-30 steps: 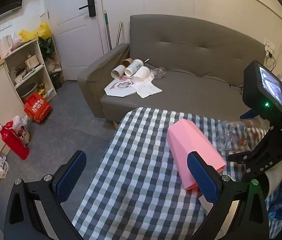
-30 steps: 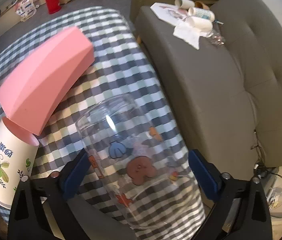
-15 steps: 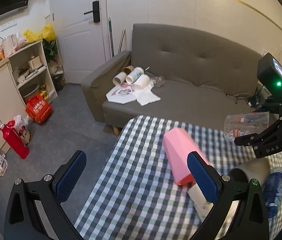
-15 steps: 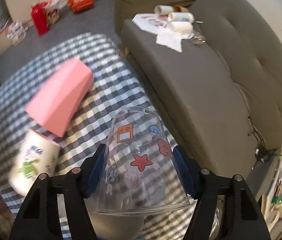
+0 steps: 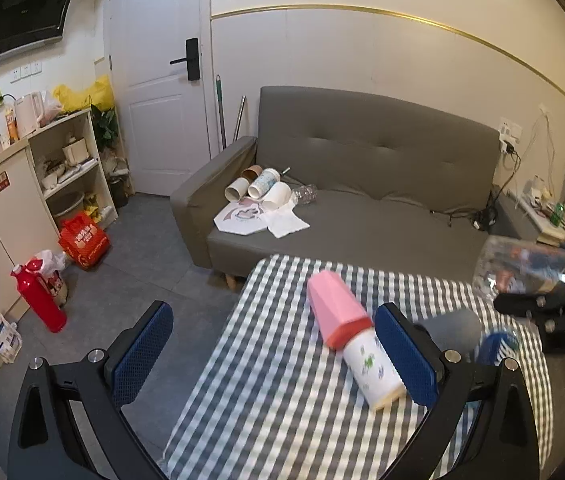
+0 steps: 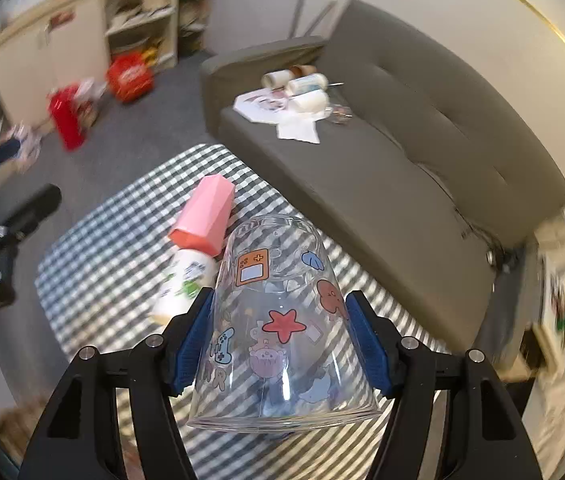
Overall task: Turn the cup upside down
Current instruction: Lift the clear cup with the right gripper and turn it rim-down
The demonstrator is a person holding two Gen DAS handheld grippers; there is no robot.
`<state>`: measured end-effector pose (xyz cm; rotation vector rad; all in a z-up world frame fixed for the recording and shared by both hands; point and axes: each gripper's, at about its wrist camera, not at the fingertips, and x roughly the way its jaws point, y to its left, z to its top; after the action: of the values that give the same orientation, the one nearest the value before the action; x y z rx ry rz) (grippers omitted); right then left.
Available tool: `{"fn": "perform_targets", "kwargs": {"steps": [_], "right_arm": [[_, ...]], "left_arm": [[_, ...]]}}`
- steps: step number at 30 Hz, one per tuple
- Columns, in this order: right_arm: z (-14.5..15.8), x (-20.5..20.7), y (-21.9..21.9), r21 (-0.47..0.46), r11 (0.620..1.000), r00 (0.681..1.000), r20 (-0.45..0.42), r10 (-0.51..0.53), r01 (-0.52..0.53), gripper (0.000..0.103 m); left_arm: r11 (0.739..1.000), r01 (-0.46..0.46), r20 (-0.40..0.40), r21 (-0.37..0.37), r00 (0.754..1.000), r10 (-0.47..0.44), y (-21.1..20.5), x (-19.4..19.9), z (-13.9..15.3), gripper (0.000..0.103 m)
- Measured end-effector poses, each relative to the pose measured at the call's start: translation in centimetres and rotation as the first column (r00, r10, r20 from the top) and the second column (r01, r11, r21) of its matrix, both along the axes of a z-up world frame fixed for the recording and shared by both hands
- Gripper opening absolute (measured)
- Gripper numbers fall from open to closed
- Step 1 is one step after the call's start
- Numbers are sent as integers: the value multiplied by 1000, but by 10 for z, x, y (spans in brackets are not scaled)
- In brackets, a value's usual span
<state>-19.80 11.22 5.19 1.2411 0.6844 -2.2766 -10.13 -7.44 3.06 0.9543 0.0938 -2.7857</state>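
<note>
Left tongs [image 5: 274,350] gape wide, holding nothing, above the checked table [image 5: 266,412]. Right tongs [image 6: 278,342] pinch the clear cup [image 6: 278,320] by its sides in mid-air; its long axis runs along the fingers, base pointing away, rim toward the handle.

Checked tablecloth [image 5: 274,392], pink box [image 5: 336,312], grey sofa [image 5: 362,200]

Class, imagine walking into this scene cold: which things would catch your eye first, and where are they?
First, the clear cartoon-printed cup, gripped by the right tongs above the checked table. Next, the pink cup lying on that cloth, nested over a white paper cup. The left tongs are open.
</note>
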Motion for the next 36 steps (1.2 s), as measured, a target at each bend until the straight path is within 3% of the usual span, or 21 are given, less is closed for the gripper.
{"fn": "perform_targets", "kwargs": {"steps": [6, 14, 24, 36], "right_arm": [[-38, 64, 14, -159, 970, 983, 33, -180, 183, 66], [-125, 102, 12, -186, 924, 943, 61, -328, 334, 66], [-157, 105, 22, -237, 905, 936, 86, -343, 353, 67], [-181, 108, 26, -245, 901, 933, 137, -333, 358, 68]], "left_arm": [[1000, -3, 31, 29, 1000, 2, 2, 26, -16, 103], [997, 22, 100, 81, 995, -30, 13, 42, -59, 103], [996, 12, 168, 89, 985, -27, 26, 39, -95, 103], [997, -8, 187, 79, 982, -7, 28, 42, -99, 103]]}}
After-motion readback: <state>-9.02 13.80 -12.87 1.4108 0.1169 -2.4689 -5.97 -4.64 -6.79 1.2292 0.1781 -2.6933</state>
